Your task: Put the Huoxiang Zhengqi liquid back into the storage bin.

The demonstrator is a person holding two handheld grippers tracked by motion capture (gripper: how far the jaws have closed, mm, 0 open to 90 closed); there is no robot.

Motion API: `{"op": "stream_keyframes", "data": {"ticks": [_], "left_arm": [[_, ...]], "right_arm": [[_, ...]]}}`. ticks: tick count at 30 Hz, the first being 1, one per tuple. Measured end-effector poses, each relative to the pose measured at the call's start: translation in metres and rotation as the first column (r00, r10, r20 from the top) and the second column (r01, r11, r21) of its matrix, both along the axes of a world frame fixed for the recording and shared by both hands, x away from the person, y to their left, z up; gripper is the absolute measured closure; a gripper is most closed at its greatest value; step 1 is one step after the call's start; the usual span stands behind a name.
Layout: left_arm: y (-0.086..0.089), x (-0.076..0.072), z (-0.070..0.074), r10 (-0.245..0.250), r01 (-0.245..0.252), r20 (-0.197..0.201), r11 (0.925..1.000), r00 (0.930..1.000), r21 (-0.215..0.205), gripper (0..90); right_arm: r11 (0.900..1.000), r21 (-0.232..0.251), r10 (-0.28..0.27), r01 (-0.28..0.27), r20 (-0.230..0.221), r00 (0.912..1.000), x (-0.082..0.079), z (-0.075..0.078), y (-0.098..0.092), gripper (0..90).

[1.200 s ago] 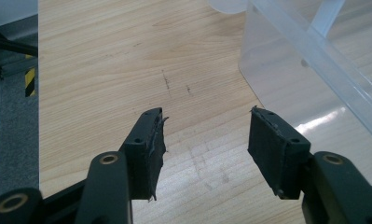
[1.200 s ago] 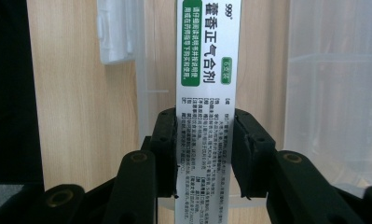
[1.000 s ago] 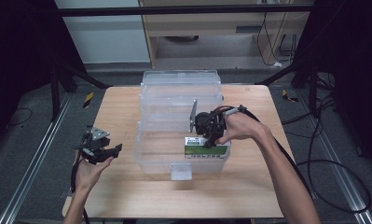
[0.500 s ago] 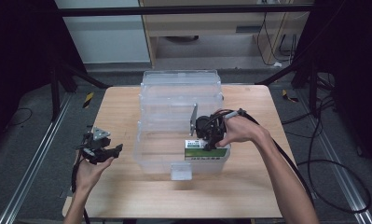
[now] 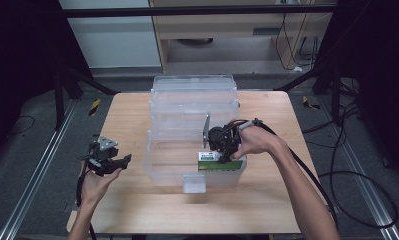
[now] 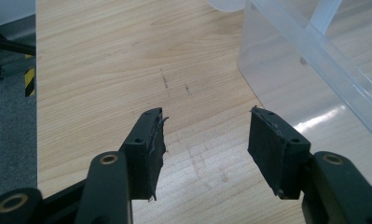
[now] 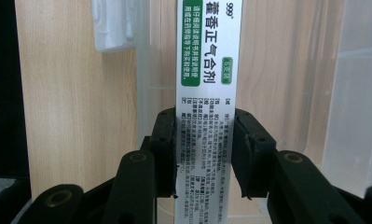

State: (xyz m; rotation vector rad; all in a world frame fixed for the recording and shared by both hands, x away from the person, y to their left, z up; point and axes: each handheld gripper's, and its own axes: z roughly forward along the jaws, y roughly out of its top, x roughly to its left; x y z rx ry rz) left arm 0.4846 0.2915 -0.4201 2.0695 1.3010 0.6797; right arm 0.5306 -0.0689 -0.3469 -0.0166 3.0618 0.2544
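- Holding the white-and-green printed cardboard medicine box (image 5: pixel 221 164) in the right gripper (image 5: pixel 222 156), jaws clamped on its two long sides; the right gripper view (image 7: pixel 207 79) confirms pads pressing the box.
- Box sits at the near-right corner of the clear plastic lidded storage bin (image 5: pixel 159 165), at its front wall, above the white front latch (image 5: pixel 194 183).
- Change versus a second ago: essentially none. Right hand and box are in the same spot; at most a slight settling.
- My read: placement into the bin is paused or nearly done, release pending.
- Left gripper (image 5: pixel 118 162) hangs idle near the left edge of the light wooden desk (image 5: pixel 267 210), jaws apart, nothing between them (image 6: pixel 207 140).
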Motion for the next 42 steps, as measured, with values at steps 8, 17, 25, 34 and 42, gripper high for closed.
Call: {"op": "stream_keyframes", "data": {"ticks": [8,17,25,34,42], "left_arm": [[0.000,0.000,0.000,-0.001,0.001,0.001,1.0000,1.0000,0.001,44.6],[0.000,0.000,0.000,-0.001,0.001,0.002,1.0000,1.0000,0.001,44.5],[-0.001,-0.001,0.001,-0.001,0.001,0.004,1.0000,1.0000,0.001,44.6],[-0.001,-0.001,0.001,-0.002,0.002,0.003,1.0000,1.0000,0.002,44.6],[-0.001,-0.001,0.001,-0.003,0.003,0.004,1.0000,1.0000,0.001,44.9]], "right_arm": [[1.000,-0.002,-0.006,0.006,-0.002,1.0000,0.000,-0.005,0.001,63.8],[1.000,-0.006,-0.010,0.010,-0.006,0.9999,0.000,-0.015,0.001,63.7],[1.000,-0.004,-0.008,0.008,-0.004,1.0000,0.001,-0.019,0.002,63.4],[1.000,-0.016,-0.017,0.017,-0.007,0.9998,0.001,-0.027,0.004,63.1],[1.000,-0.025,-0.014,0.014,-0.009,0.9999,0.003,-0.035,0.004,62.8]]}}
